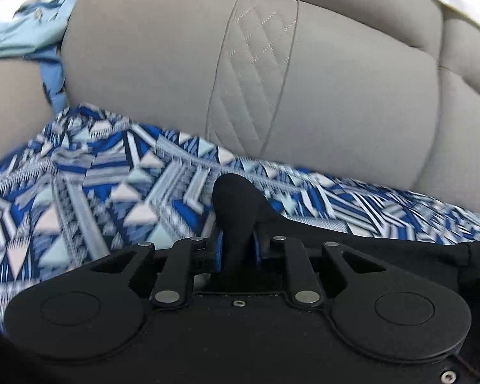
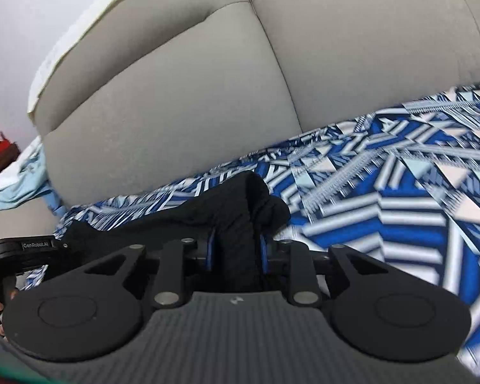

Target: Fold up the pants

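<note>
Left claw (image 1: 235,224) and right claw (image 2: 236,224), each clamped on a bunched fold of the black pants (image 2: 240,198). The pants are stretched between the claws just above a blue-and-white patterned sheet (image 2: 400,198). Behind it, the grey sofa backrest (image 1: 336,96); far left, a crumpled light-blue garment (image 1: 25,28).

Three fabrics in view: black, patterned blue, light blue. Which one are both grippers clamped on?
The black pants. Both the left gripper and right gripper pinch it; the others lie untouched.
</note>
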A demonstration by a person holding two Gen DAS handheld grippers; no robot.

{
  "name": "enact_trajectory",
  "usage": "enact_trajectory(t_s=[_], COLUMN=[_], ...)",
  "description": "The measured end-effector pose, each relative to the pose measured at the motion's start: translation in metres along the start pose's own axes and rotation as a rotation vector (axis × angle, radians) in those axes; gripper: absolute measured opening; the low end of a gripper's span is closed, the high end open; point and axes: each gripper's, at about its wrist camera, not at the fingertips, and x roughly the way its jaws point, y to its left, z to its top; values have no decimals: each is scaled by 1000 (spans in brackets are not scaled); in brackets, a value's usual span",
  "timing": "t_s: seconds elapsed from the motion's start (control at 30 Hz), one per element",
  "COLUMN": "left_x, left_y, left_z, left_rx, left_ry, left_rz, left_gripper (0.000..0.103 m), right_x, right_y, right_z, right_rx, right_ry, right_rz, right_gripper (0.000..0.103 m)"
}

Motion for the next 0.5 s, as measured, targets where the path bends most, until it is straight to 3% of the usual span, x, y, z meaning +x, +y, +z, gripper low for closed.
enact_trajectory(t_s=[0.13, 0.2, 0.43, 0.5], left_x=[27, 36, 39, 37], left_y=[-10, -14, -27, -30], left_z=[10, 8, 0, 0], left_rx=[33, 56, 150, 161], left_ry=[-5, -1, -18, -19], left_rz=[40, 58, 104, 128], left_gripper=[20, 24, 28, 34], right_x=[26, 31, 32, 31], right_y=[6, 8, 9, 11], right_z=[8, 4, 1, 1], right_rx=[-40, -67, -66, -72], right_ry=[-10, -21, -34, -36], right_rz=[-48, -76, -107, -126], right_gripper=[31, 38, 47, 59])
